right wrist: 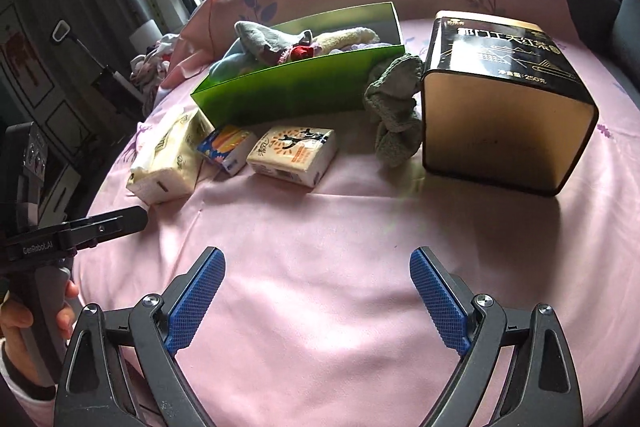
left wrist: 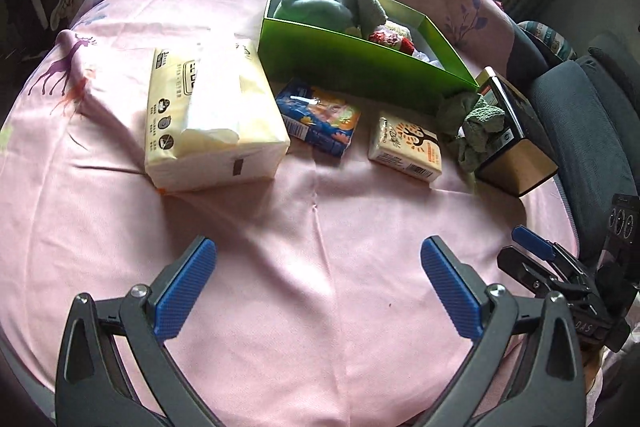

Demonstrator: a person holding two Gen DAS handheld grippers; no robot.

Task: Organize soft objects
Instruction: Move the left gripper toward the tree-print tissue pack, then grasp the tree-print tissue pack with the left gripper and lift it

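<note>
Both claws empty w/ jaws spread wide, hovering low over the pink bed sheet (left wrist: pixel 280 267) at the near edge. Left claw (left wrist: pixel 316 291); right claw (right wrist: pixel 316 301).

Key relation: the loose green-grey cloth (right wrist: pixel 396 115) lies far and slightly right of the right claw, wedged between the green box (right wrist: pixel 300 91) and the black-and-gold tin (right wrist: pixel 504 115), touching the tin and prob. the box corner too. It's crumpled, long axis roughly near-to-far. In the left wrist view the same cloth (left wrist: pixel 468 131) sits far right, so the right claw is the nearer one; my guess is it takes this pick, reaching straight ahead.

Containers: green box is open-topped, already holds blue and grey cloths (left wrist: pixel 332 3) plus something red/white; room left at its right end. Tin looks closed, contents not visible.

Other items near the box, left to right: large tissue pack (left wrist: pixel 212 119), blue pocket-tissue pack (left wrist: pixel 320 117), cream pocket-tissue pack (left wrist: pixel 406 147), each apart from the next. Whether they count as soft objects to sort, can't tell.
</note>
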